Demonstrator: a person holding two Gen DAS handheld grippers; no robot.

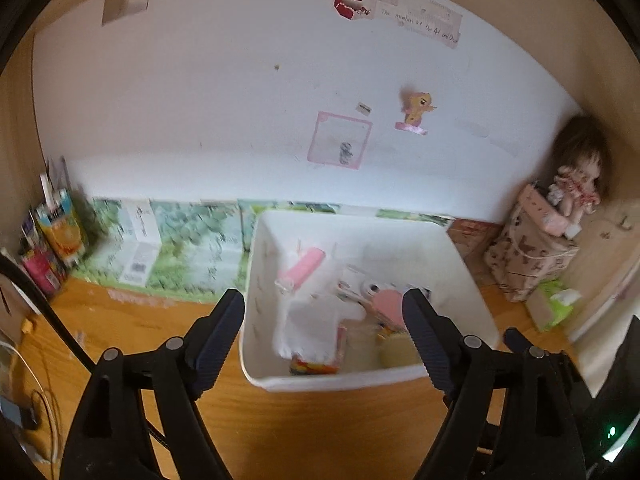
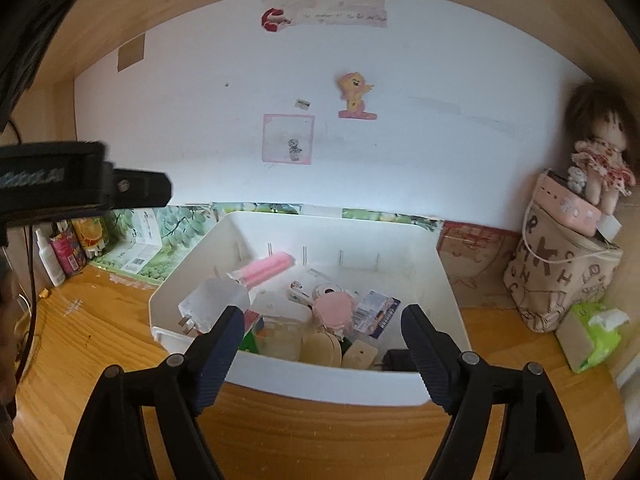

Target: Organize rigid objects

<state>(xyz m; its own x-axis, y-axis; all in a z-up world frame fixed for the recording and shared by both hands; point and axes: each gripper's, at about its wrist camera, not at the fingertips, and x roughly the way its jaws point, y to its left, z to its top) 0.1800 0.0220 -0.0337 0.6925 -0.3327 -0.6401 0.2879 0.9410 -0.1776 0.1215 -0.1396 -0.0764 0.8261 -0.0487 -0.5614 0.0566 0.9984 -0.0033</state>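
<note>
A white plastic bin (image 1: 340,380) (image 2: 320,384) stands on the wooden desk (image 2: 100,340), in front of both grippers. Inside it lie several small items: a pink tube (image 1: 304,266) (image 2: 266,268), a white plug adapter (image 2: 212,304), a pink round piece (image 2: 334,308), a blue printed packet (image 2: 378,312) and a tan round lid (image 2: 320,350). My left gripper (image 1: 324,300) is open above the bin's near side, with nothing between its fingers. My right gripper (image 2: 323,312) is open over the bin's near rim and is also empty.
A doll (image 2: 600,152) sits on a letter-print bag (image 2: 560,272) at the right wall, with a green tissue pack (image 2: 592,336) in front of it. Bottles and cartons (image 2: 68,248) crowd the left back corner. The white wall rises just behind the bin. Cables lie at the desk's left edge (image 1: 40,400).
</note>
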